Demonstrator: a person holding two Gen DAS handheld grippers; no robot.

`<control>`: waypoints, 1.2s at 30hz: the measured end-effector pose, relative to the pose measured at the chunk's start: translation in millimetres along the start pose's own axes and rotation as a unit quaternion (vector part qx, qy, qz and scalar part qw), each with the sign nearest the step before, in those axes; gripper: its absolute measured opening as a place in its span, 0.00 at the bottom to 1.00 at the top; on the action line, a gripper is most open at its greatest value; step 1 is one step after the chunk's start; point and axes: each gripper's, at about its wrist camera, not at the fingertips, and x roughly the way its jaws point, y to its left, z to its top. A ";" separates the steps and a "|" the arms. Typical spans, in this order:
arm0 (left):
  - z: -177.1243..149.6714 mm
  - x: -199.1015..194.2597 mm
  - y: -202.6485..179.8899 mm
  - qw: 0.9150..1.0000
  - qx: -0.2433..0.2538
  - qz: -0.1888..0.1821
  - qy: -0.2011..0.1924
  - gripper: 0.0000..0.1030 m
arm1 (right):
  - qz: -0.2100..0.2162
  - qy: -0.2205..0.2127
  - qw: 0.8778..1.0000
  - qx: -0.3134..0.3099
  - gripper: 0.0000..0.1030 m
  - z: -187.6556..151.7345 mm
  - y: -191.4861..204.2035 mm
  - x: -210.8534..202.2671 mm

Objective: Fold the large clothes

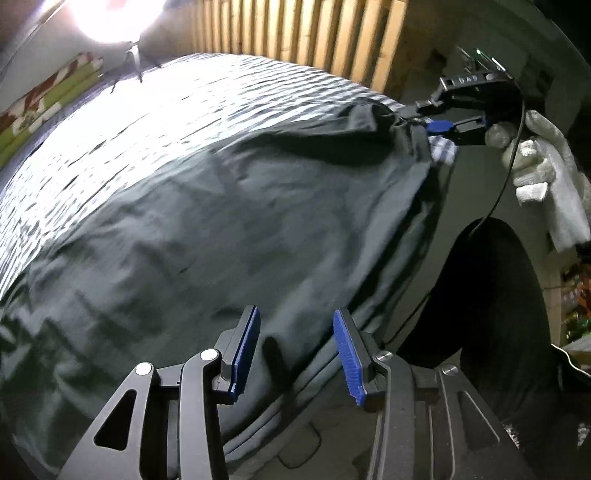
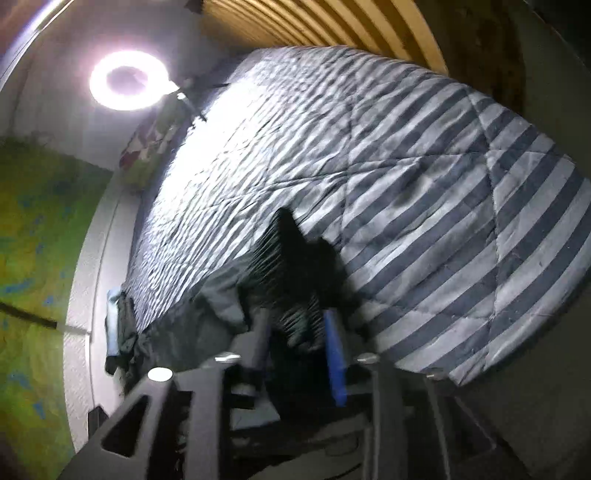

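Note:
A large dark grey-green garment (image 1: 229, 229) lies spread and wrinkled on a striped quilt (image 1: 155, 122) over a bed. In the left wrist view, my left gripper (image 1: 295, 314) hovers open over the garment's near edge, blue pads wide apart and nothing pinched. Far right in that view, my right gripper (image 1: 428, 118), held by a white-gloved hand (image 1: 535, 158), is shut on the garment's far corner and lifts it. The right wrist view shows the right gripper (image 2: 295, 325) with bunched dark cloth of the garment (image 2: 295, 258) between its fingers, above the quilt (image 2: 424, 184).
A bright ring light (image 2: 127, 79) stands at the bed's far end, beside a floral pillow (image 1: 44, 107). A wooden slat wall (image 1: 303, 33) runs behind the bed. The person's dark trouser leg (image 1: 487, 302) and a thin cable (image 1: 506, 184) are at the right. A green wall (image 2: 33, 258) lies left.

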 end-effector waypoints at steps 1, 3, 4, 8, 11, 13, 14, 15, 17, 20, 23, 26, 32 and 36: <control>2.4 4.0 -3.3 1.000 0.007 0.001 0.002 0.44 | -0.003 0.002 1.000 -0.011 0.37 -1.4 4.5 1.0; 8.5 11.8 -7.1 1.000 0.012 0.001 0.007 0.44 | -0.019 0.013 0.999 -0.043 0.37 -8.9 16.0 5.2; 11.6 15.0 -9.0 1.000 0.015 -0.002 0.009 0.44 | -0.016 0.019 0.999 -0.045 0.37 -11.2 17.8 8.2; 21.4 25.6 -19.7 0.999 0.035 -0.011 0.016 0.34 | -0.031 0.022 0.999 -0.036 0.35 -12.3 16.3 20.2; 25.2 29.1 -24.3 0.999 0.043 -0.017 0.019 0.21 | -0.041 0.025 0.998 -0.031 0.25 -10.6 12.6 19.2; 27.6 30.2 -24.8 0.999 0.043 -0.015 0.018 0.15 | -0.028 0.027 0.999 -0.017 0.25 -7.9 10.1 16.1; 29.1 31.3 -25.6 0.999 0.045 -0.014 0.019 0.07 | -0.021 0.027 0.999 -0.011 0.25 -6.1 8.2 13.7; 29.3 31.0 -26.0 0.999 0.047 -0.010 0.017 0.02 | -0.017 0.026 0.999 -0.010 0.25 -4.8 8.7 10.3; 27.1 26.5 -28.4 0.999 0.047 -0.006 0.012 0.02 | -0.022 0.024 0.999 -0.016 0.25 -3.4 8.6 3.1; 25.2 12.9 -31.9 0.999 0.051 -0.005 -0.001 0.01 | -0.051 0.021 0.998 -0.041 0.23 -9.6 18.4 -3.9; 22.0 7.7 -39.9 0.998 0.069 -0.009 -0.001 0.02 | -0.094 0.025 0.992 -0.083 0.24 -14.6 24.4 -3.2; 17.8 20.4 -45.4 0.996 0.089 0.007 0.030 0.05 | -0.123 0.061 0.985 -0.108 0.32 -16.8 23.3 9.6; 39.7 3.3 -60.5 0.995 0.099 -0.014 -0.001 0.17 | -0.061 0.023 0.998 -0.027 0.38 -2.8 -14.8 -21.2; 73.1 15.3 -86.1 0.992 0.121 -0.029 -0.020 0.26 | -0.046 0.030 0.998 0.002 0.37 -6.7 -30.7 -12.0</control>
